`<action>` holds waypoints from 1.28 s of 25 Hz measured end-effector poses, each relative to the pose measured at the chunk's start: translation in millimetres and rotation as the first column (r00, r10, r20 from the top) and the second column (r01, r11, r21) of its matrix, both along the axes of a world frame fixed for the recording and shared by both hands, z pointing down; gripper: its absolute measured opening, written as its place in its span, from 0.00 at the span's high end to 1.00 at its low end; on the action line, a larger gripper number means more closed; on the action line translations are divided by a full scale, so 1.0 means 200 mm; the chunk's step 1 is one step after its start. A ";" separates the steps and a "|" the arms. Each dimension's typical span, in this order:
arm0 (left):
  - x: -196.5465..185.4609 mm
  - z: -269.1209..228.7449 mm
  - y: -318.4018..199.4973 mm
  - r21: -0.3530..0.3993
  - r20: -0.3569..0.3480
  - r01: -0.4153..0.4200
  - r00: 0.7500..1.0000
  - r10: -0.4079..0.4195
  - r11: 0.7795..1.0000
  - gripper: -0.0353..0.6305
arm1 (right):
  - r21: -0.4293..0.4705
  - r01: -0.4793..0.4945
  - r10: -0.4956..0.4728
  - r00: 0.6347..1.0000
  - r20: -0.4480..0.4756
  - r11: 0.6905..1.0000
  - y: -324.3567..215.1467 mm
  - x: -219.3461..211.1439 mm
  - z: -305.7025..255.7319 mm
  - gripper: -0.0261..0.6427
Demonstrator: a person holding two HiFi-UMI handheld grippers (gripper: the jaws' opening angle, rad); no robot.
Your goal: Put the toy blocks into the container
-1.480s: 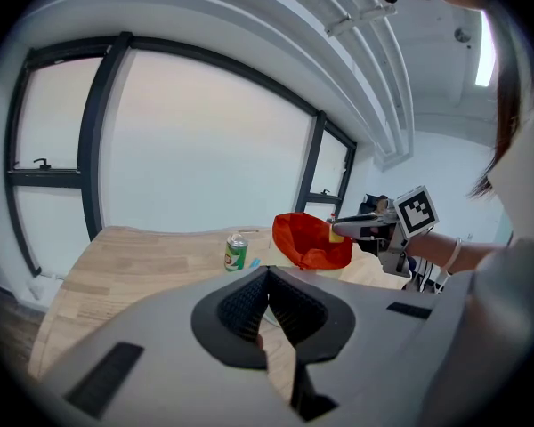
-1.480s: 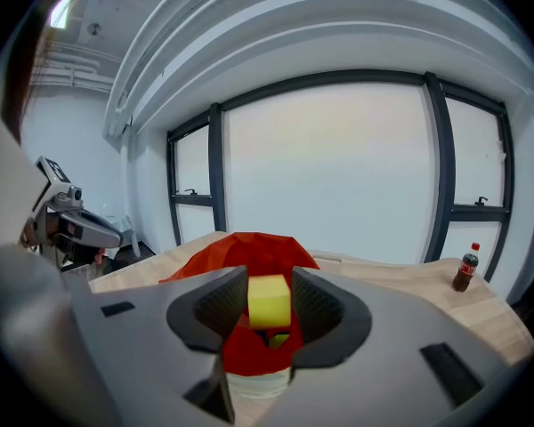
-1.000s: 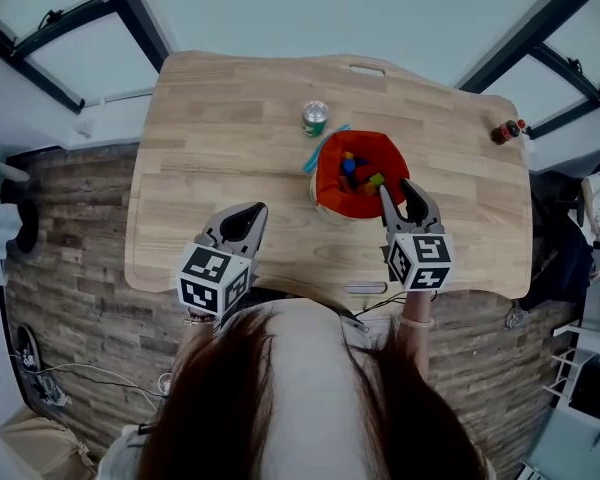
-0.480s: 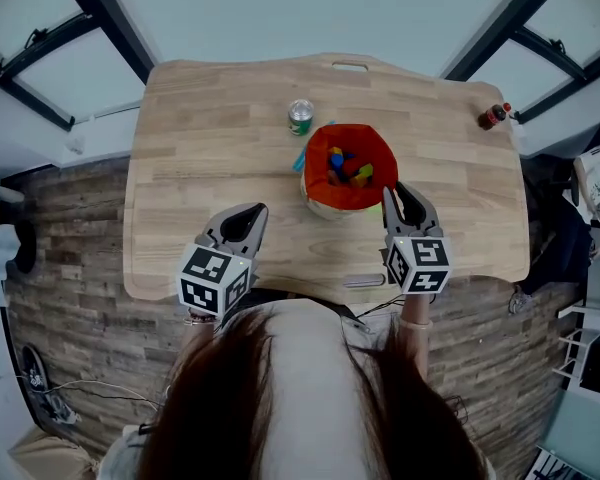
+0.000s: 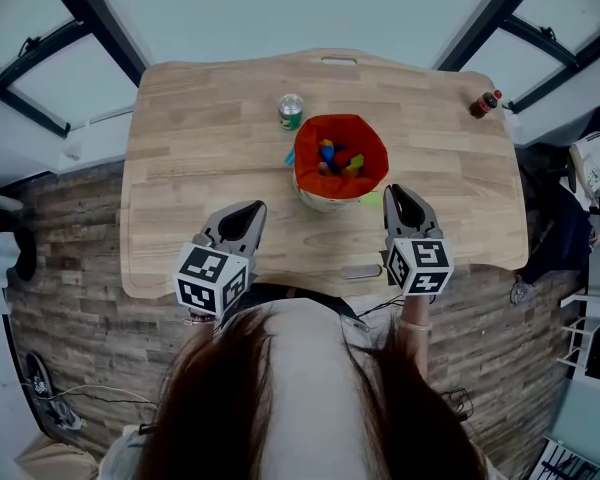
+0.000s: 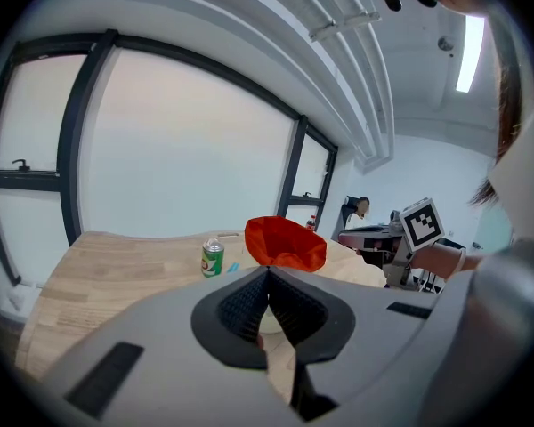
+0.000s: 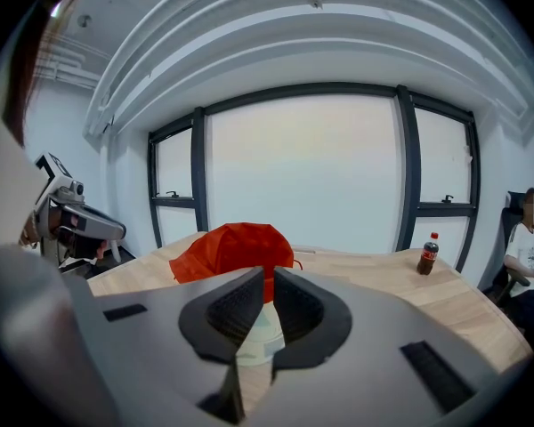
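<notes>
1. Head view: your right gripper [image 5: 394, 194] was at the near rim of the container [image 5: 378, 158] a second ago, with its jaws spread. It has since drawn back toward the near edge of the table [image 5: 180, 218]. Its jaws have just been closing and now look pinched together with nothing in them. Your left gripper [image 5: 254, 210] hangs over the near edge too, left of the container and apart from it. The toy blocks [image 5: 337, 158] lie in a mixed-colour heap inside the red-lined container, which stands mid-table. A green can [image 5: 291, 111] stands just beyond the container on its far-left side, and a bottle [image 5: 483, 103] stands at the far right corner. A small blue bit and a green bit lie against the container's base, and I cannot tell what they are.

2. Left gripper view: your claw is closed tip to tip and holds nothing. The container and the can stand ahead of it on the table, well clear of the jaws.

3. Right gripper view: only a thin slit remains between the pads, and no block is in it. The container rises straight ahead, not touched.

4. What this means: you appear to have finished a drop and pulled away. No loose block is plainly visible on the table, so the task looks finished or nearly so. Check those two small bits before you stop.
</notes>
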State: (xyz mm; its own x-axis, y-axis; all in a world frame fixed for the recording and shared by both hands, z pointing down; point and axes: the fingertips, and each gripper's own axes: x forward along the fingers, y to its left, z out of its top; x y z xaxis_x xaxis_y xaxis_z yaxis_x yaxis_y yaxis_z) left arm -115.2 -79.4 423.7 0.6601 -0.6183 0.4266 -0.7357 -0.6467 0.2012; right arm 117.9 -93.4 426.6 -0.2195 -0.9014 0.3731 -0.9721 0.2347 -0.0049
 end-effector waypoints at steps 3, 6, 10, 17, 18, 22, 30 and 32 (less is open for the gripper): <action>0.02 0.00 0.02 0.002 0.005 -0.002 1.000 0.002 1.000 0.93 | -0.007 0.000 0.000 1.000 -0.003 1.000 0.03 0.02 0.01 0.89; 0.04 0.01 0.05 0.002 0.013 -0.008 1.000 0.008 1.000 0.93 | -0.015 -0.002 0.002 1.000 -0.004 1.000 0.07 0.03 0.03 0.89; 0.07 0.01 0.08 0.005 0.021 -0.015 1.000 0.015 1.000 0.93 | -0.026 -0.006 0.006 1.000 -0.005 1.000 0.10 0.07 0.05 0.89; 0.12 0.01 0.13 0.013 0.024 -0.005 1.000 0.005 1.000 0.93 | -0.046 0.002 -0.002 1.000 0.003 0.999 0.16 0.11 0.08 0.89; 0.12 0.00 0.14 0.014 0.024 -0.002 1.000 0.002 1.000 0.93 | -0.048 0.005 -0.005 1.000 0.004 0.999 0.16 0.12 0.09 0.89; 0.13 0.01 0.17 0.017 0.028 0.014 0.999 -0.015 1.000 0.93 | -0.053 0.018 -0.018 1.000 0.009 0.998 0.19 0.14 0.10 0.89; 0.15 0.01 0.21 0.025 0.018 0.053 0.998 -0.054 0.998 0.93 | -0.068 0.039 -0.038 0.999 0.011 0.997 0.21 0.17 0.14 0.89; 0.16 0.01 0.22 0.024 0.023 0.058 0.998 -0.059 0.998 0.93 | -0.076 0.047 -0.046 0.999 0.014 0.996 0.21 0.18 0.17 0.89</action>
